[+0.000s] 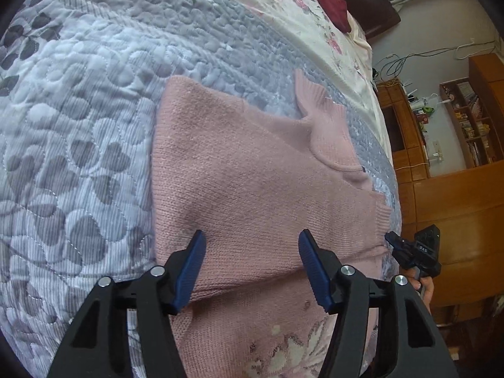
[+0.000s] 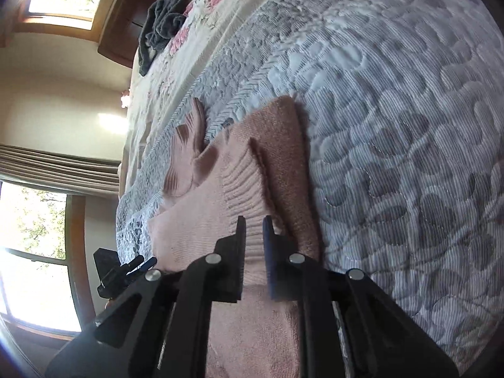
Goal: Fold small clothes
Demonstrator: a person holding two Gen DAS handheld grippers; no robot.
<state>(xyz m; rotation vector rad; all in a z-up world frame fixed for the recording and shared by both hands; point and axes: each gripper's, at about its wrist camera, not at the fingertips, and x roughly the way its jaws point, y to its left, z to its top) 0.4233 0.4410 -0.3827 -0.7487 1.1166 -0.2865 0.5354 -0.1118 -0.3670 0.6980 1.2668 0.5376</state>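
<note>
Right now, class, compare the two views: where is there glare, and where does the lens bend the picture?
Right wrist view: the windows are blown out white, and a bright patch glares on the wall. Left wrist view: even light, no glare; the quilt bulges like a dome and the shelves tilt. Both views darken at the corners.

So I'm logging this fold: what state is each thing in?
Sweater: partly folded, flat on the quilt.
Left gripper: open, over the sweater.
Right gripper: nearly shut, ribbed hem between its fingers.
Grey garment: crumpled.
</note>
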